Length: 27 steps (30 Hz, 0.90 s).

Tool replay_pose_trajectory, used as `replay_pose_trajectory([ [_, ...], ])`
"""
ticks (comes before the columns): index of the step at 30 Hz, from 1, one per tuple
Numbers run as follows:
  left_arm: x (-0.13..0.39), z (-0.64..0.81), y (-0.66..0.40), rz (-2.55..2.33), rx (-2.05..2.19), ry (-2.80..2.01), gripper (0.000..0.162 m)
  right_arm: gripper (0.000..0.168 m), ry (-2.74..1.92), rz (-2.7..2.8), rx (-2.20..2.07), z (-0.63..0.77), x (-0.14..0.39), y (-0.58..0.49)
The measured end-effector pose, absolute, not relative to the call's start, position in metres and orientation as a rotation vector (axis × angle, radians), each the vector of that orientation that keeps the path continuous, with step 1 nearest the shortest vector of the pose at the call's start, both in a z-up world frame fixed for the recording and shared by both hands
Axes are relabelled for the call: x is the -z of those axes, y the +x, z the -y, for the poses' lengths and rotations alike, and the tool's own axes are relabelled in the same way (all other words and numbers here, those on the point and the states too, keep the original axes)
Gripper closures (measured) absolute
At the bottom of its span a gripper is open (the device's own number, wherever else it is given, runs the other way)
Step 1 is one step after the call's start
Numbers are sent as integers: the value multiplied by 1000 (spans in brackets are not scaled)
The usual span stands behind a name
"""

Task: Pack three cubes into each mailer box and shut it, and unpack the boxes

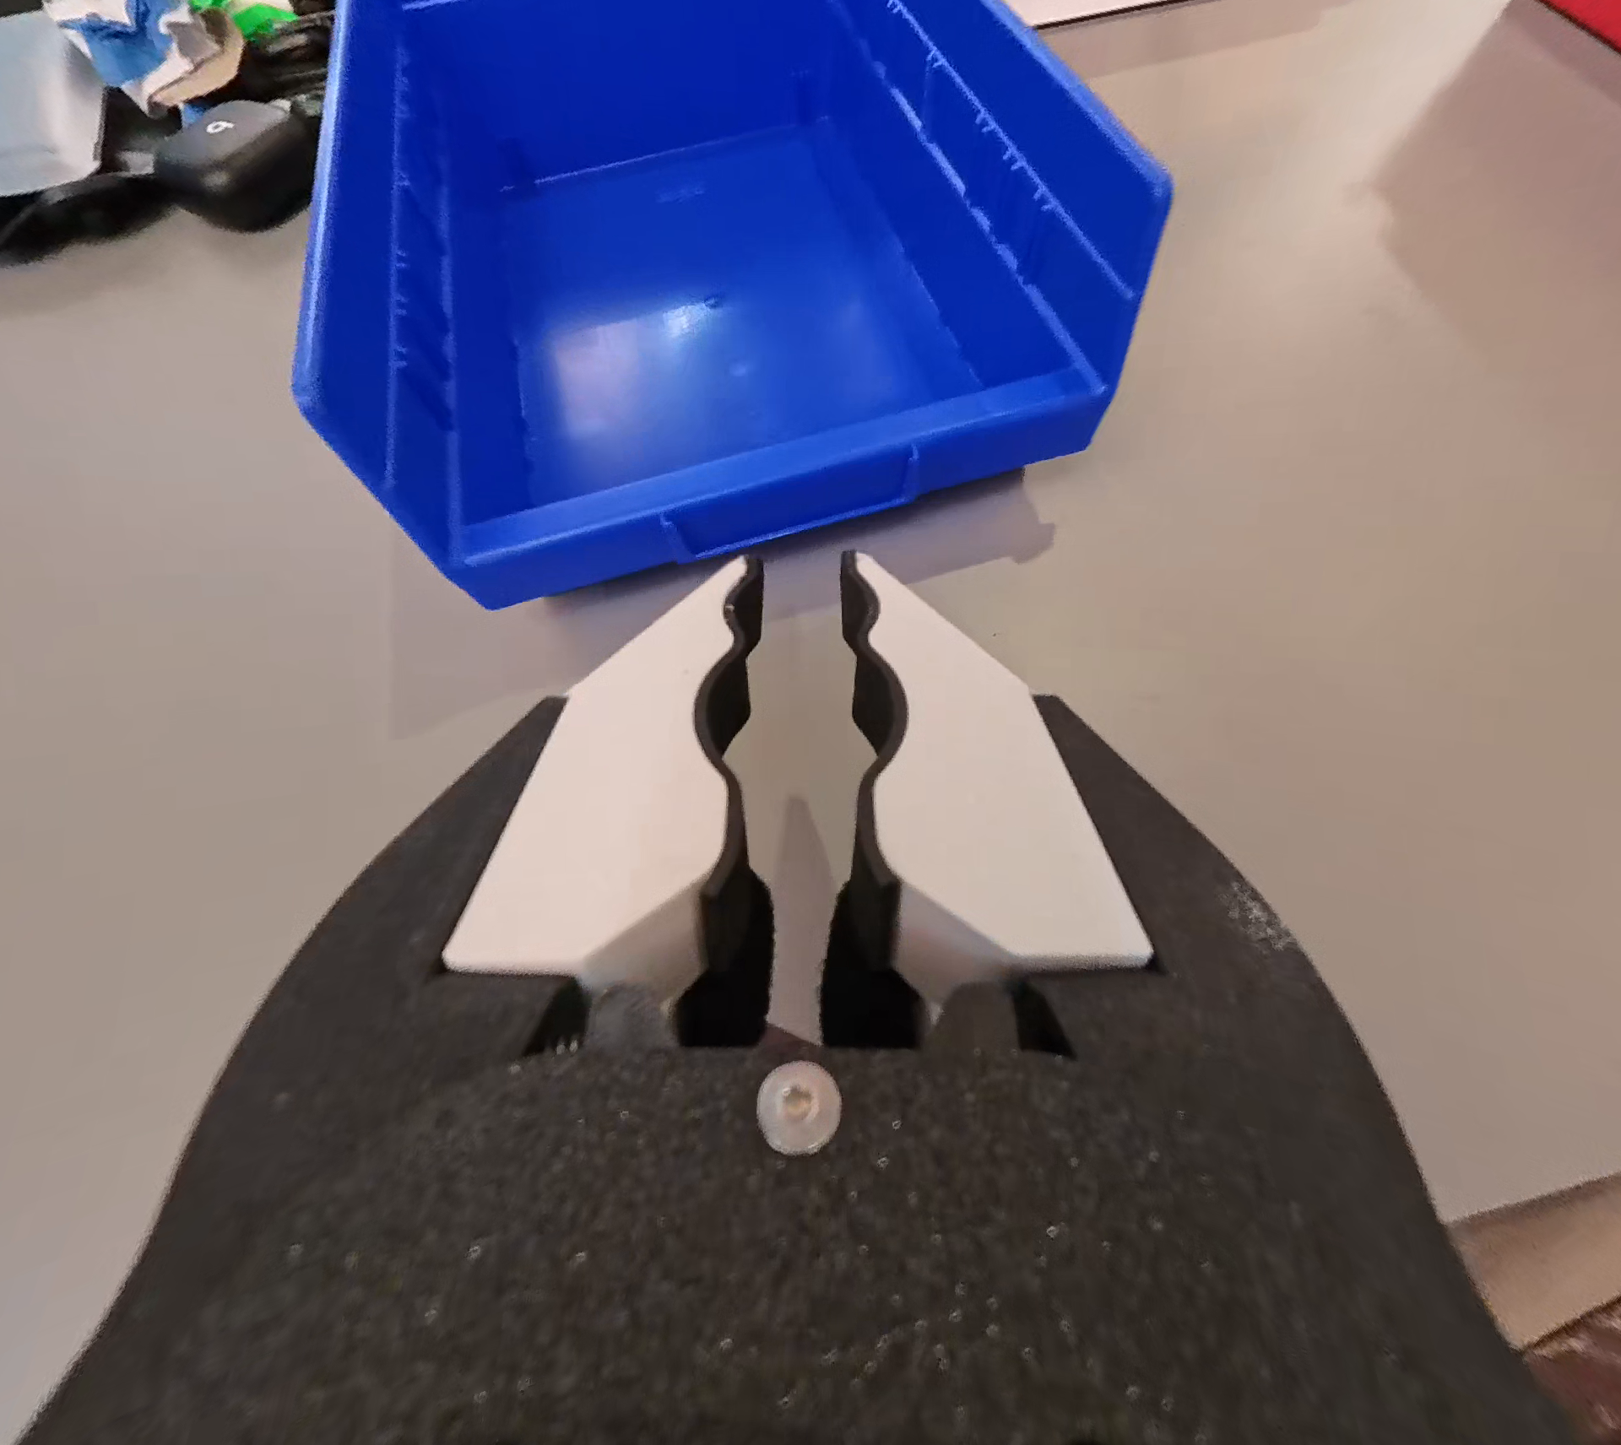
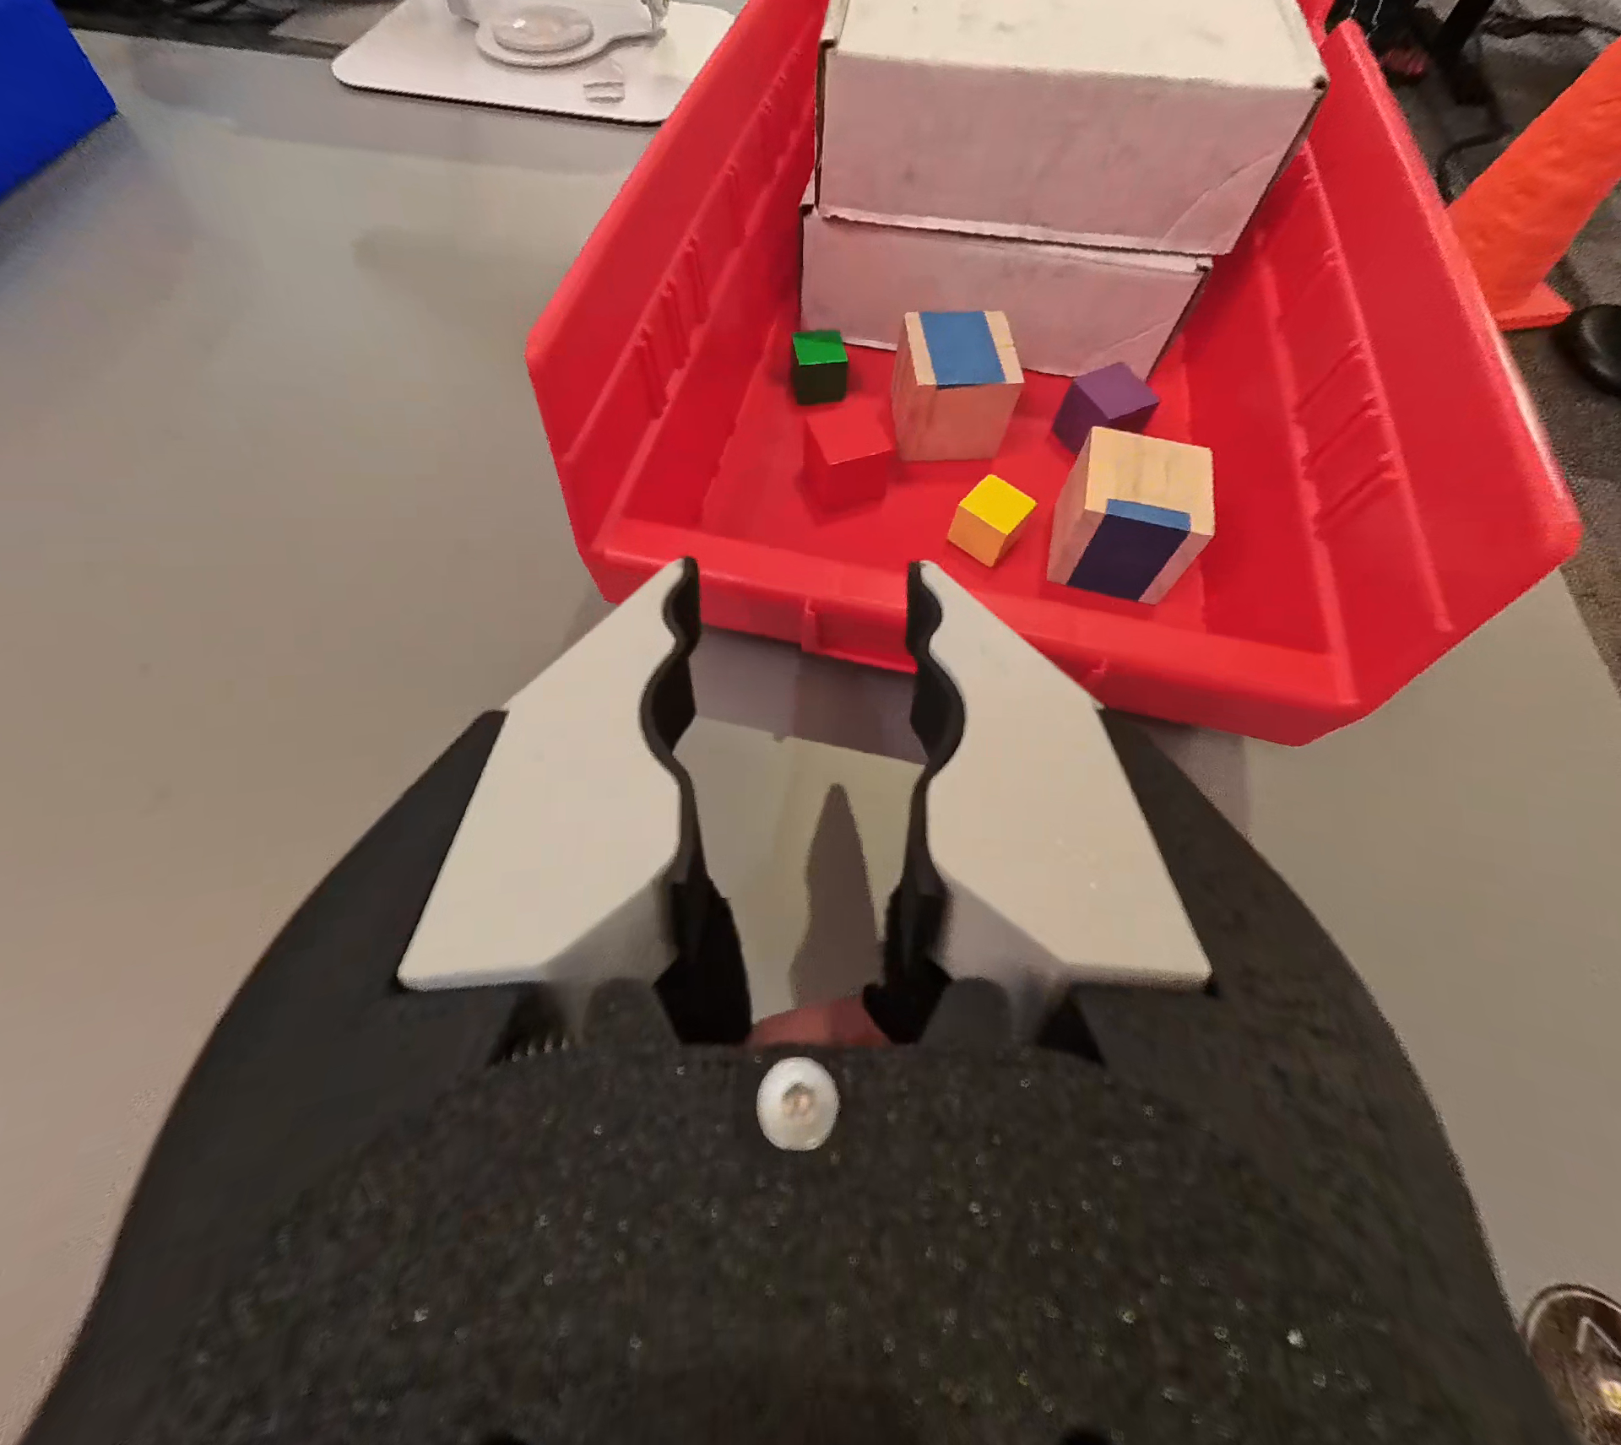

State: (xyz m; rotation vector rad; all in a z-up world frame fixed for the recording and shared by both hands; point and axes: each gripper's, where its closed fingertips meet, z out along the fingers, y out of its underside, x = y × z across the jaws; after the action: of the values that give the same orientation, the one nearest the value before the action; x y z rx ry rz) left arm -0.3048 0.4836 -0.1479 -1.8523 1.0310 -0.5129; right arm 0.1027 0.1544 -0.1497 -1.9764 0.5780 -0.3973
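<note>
no writing can be read.

The right gripper (image 2: 803,587) hangs over the grey bench (image 2: 263,438) with its jaws apart and nothing between them, just short of a red bin (image 2: 1447,438). Two shut white mailer boxes (image 2: 1053,114) are stacked at the bin's back; in front lie green (image 2: 819,366), red (image 2: 846,460), yellow (image 2: 991,519) and purple (image 2: 1103,405) cubes and two bigger wooden blocks (image 2: 956,386)

Two handheld tongs point forward, both empty. The left tongs (image 1: 800,570) have a narrow gap between their fingers; the right tongs (image 2: 800,579) are spread wider.
</note>
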Motion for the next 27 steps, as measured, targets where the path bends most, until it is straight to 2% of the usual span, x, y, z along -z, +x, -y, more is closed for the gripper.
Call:
replay_pose_trajectory([
  [8,130,-465,-276,-1115,499,-1687,147,124,-1964,-545,455,-142,143,96],
  [14,104,-354,-170,-1351,802,-1450,132,124,-1767,-748,236,-124,123,62],
  [18,107,-265,-87,-1485,992,-1461,132,123,-1771,-695,282,-111,120,55],
  [24,154,-205,49,-1558,1032,-1663,87,123,-1810,-713,368,-85,132,70],
  [27,173,-210,94,-1460,1013,-1838,88,122,-1787,-731,345,-75,131,67],
])
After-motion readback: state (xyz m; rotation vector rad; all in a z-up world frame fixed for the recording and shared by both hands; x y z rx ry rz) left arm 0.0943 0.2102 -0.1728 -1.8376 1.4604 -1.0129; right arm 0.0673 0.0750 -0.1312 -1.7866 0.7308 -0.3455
